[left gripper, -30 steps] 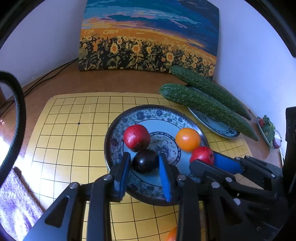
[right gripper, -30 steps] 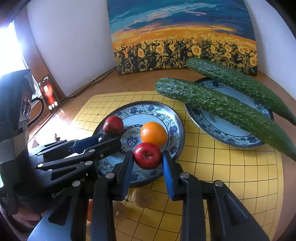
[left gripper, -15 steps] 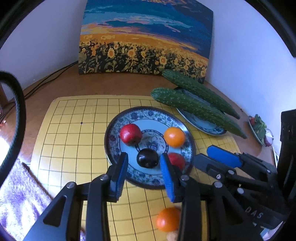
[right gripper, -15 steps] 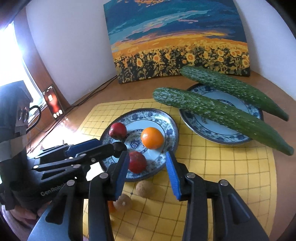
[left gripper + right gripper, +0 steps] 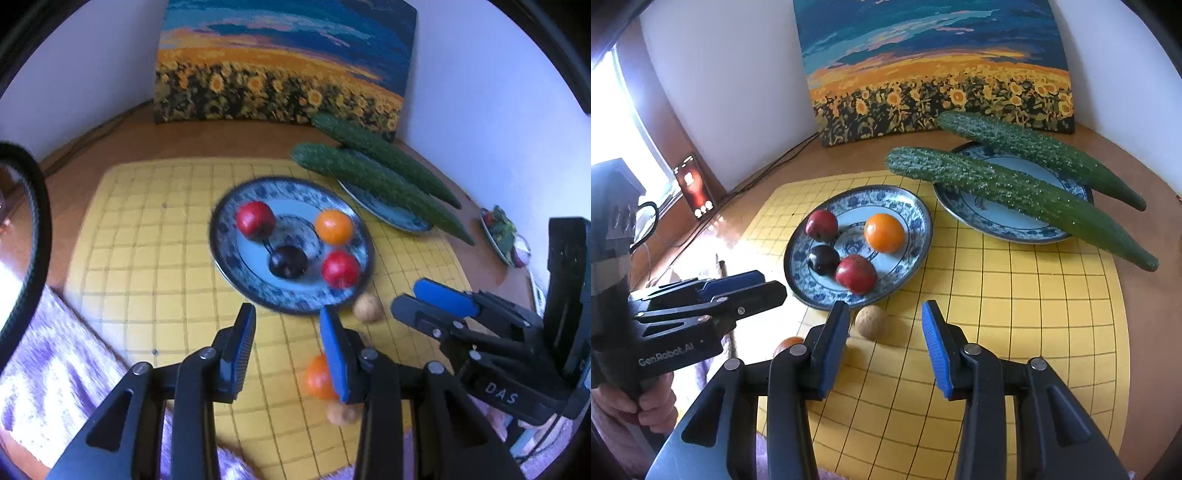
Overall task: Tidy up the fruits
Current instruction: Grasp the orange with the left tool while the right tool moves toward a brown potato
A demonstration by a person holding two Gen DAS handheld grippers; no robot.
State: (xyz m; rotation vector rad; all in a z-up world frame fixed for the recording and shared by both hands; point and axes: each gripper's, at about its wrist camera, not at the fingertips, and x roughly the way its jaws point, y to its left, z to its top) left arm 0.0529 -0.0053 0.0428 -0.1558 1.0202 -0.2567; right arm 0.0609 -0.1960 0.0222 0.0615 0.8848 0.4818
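Note:
A blue-patterned plate [image 5: 354, 236] [image 5: 916, 221] on the yellow grid mat holds two red apples [image 5: 255, 220] [image 5: 340, 268], an orange [image 5: 333, 226] [image 5: 884, 232] and a dark plum [image 5: 287, 262] [image 5: 823, 259]. My left gripper [image 5: 288, 347] is open and empty, just short of the plate's near rim. My right gripper [image 5: 886, 343] is open and empty, also back from the plate; it shows in the left wrist view [image 5: 424, 295]. A tan round fruit [image 5: 870, 322] [image 5: 366, 309] lies on the mat between the right fingertips and the plate. Another orange [image 5: 318, 376] and a tan fruit [image 5: 341, 413] lie near the left gripper.
A second plate [image 5: 1008, 221] at the right carries two long cucumbers [image 5: 1015, 192]. A sunflower painting [image 5: 942, 74] leans on the wall behind. A phone [image 5: 694, 186] stands at the left. A small dish [image 5: 502, 232] sits at the far right. Purple cloth [image 5: 55, 376] lies at the mat's near edge.
Both grippers opened and pulled back from the plate. The left let go of the dark plum and the right let go of the red apple; both fruits stay on the plate.

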